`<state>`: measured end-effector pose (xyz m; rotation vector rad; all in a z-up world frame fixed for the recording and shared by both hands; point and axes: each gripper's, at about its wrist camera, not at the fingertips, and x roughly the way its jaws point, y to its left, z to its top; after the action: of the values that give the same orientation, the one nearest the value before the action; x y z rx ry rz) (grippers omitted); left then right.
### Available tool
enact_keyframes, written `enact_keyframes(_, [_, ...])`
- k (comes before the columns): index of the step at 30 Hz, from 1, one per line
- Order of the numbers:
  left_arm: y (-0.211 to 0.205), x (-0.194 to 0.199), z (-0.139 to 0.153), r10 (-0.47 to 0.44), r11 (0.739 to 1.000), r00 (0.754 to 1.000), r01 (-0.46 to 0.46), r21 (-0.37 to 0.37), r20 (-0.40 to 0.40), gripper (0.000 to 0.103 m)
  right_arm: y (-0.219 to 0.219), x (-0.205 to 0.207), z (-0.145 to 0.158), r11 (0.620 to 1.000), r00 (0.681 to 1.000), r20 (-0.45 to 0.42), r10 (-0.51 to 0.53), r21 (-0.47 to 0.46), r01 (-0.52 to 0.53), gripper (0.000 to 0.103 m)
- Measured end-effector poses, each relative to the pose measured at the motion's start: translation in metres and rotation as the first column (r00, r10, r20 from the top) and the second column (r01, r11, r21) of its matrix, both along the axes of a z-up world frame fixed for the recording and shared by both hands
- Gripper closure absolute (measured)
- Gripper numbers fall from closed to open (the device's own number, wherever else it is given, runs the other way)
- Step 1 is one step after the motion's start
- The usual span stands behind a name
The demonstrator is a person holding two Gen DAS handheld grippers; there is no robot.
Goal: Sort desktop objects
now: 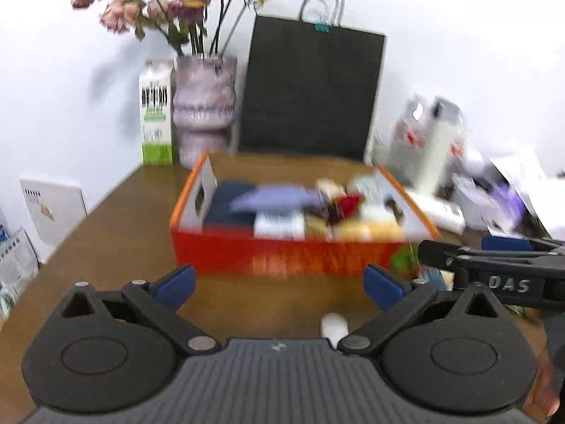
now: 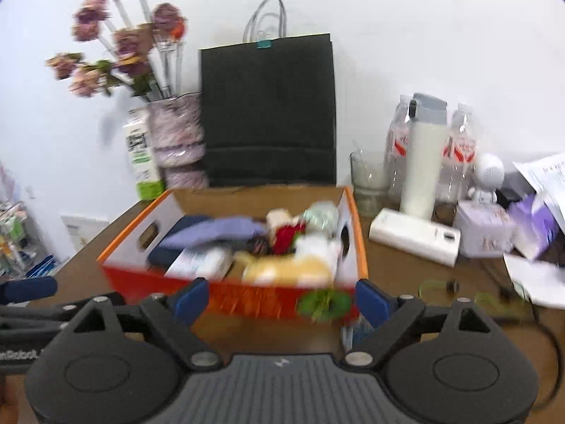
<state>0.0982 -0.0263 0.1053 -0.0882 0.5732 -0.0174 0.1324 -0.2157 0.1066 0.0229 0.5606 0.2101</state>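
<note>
Orange box — full, on desk

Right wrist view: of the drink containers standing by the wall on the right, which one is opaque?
The white flask with the grey lid. The two water bottles flanking it and the glass beside them are see-through.

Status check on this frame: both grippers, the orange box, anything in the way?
Left gripper open, empty. Right gripper open, empty. Orange box full, on table. Green item against box front; path otherwise clear.
</note>
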Motion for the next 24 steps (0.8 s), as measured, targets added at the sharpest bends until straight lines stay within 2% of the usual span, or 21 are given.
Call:
enact_keyframes(5, [0.001,-0.069,-0.035,-0.043,0.999,0.999,0.043,0.0,-0.003,0.0,-0.005,-0.072,-0.035,0.999,0.998,-0.056,0.035,0.007,-0.034,0.013])
enact_keyframes(8, [-0.001,-0.097,-0.045,-0.031,1.0,1.0,0.031,-0.002,0.0,0.0,-0.005,-0.111,-0.058,0.998,0.994,-0.09,0.057,0.011,-0.056,0.013])
enact_keyframes(11, [-0.004,-0.119,-0.054,-0.047,0.998,0.999,0.046,0.037,0.019,0.0,-0.002,-0.144,-0.07,0.996,0.995,-0.053,0.08,-0.044,-0.083,0.013])
enact_keyframes(16, [-0.006,-0.128,-0.066,-0.067,0.998,0.998,0.067,0.019,0.009,0.0,-0.005,-0.169,-0.074,0.995,0.996,-0.022,0.092,-0.043,-0.093,0.013])
enact_keyframes(21, [-0.007,-0.128,-0.077,-0.082,0.996,0.996,0.082,0.029,-0.022,0.0,-0.004,-0.176,-0.08,0.994,0.996,-0.018,0.084,-0.064,-0.085,0.013])
enact_keyframes(24, [-0.006,-0.128,-0.08,-0.083,0.996,0.996,0.084,0.02,-0.03,0.0,-0.008,-0.177,-0.079,0.997,0.998,-0.01,0.069,-0.045,-0.069,0.013])
